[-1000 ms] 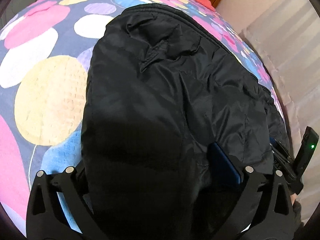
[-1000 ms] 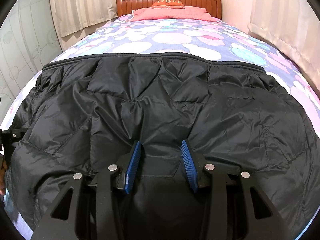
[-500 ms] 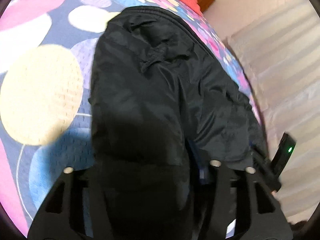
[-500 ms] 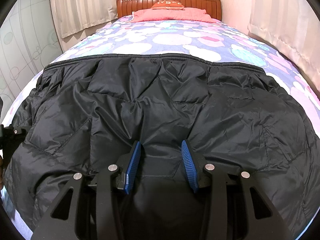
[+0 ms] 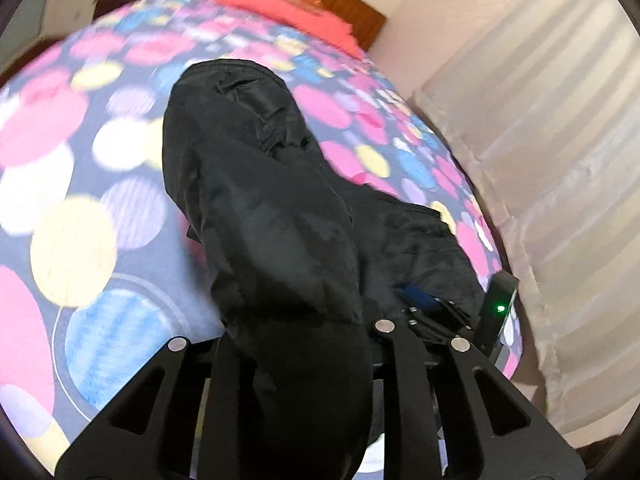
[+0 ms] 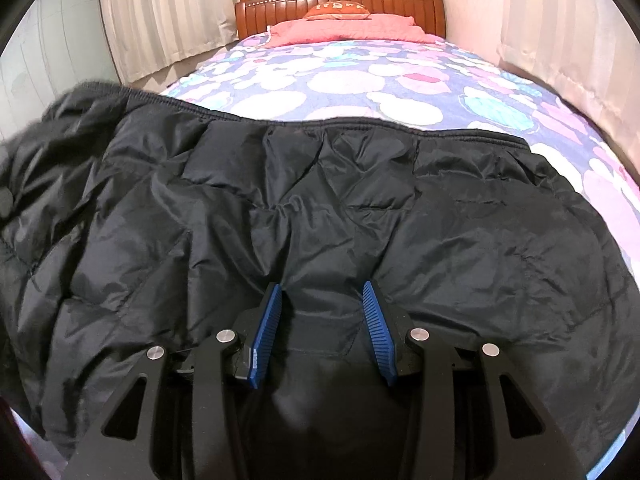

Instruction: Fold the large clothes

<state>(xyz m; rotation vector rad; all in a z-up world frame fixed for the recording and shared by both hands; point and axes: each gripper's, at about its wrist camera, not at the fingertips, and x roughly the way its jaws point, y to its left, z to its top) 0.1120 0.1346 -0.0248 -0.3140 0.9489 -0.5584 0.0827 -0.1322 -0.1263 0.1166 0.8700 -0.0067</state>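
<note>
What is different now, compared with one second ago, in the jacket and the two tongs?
The left tongs, wide open before, are closing on the left side of the black jacket and have lifted it off the bedspread; in the right wrist view that corner now stands raised and blurred at the left. Unchanged: the right tongs hold the same fold near the jacket's near edge, and its right part lies flat.

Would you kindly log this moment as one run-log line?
left gripper: closing on black jacket edge, lifted | right gripper: pads straddle jacket fabric | bed: jacket spread across
</note>
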